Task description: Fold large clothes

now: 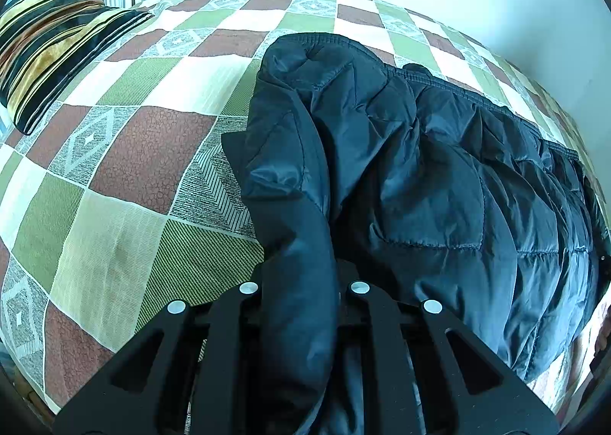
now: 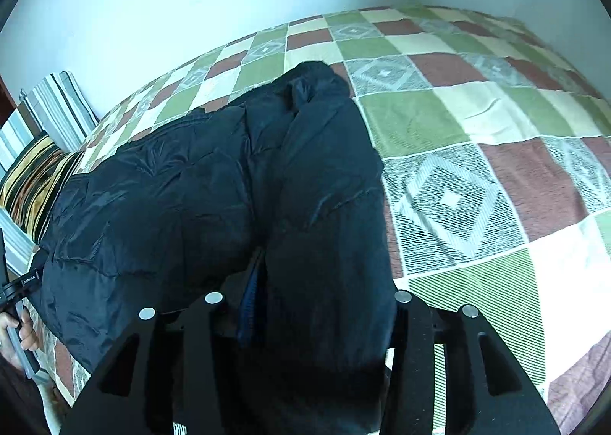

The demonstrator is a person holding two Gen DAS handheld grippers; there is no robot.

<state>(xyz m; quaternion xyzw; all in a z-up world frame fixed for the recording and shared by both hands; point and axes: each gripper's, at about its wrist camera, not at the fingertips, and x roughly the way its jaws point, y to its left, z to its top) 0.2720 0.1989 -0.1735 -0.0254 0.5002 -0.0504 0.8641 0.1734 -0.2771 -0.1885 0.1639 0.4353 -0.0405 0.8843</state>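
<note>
Two tongs on one dark puffer jacket [image 1: 420,168] spread across the checked bed [image 1: 114,168]
Left tongs [image 1: 301,286] clench a jacket fold; right tongs [image 2: 305,297] hold its sleeve loosely, pad contact hidden; striped pillow [image 1: 49,42] far left

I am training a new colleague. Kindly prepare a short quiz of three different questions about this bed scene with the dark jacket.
1. True or false: the dark jacket lies on a checked bedspread.
2. What is between the fingers of the left gripper? A) a pillow B) a fold of the jacket C) nothing
3. Fill in: the striped pillow lies at the ___ side in the left wrist view.

Key: 1 true; 2 B; 3 left
</note>
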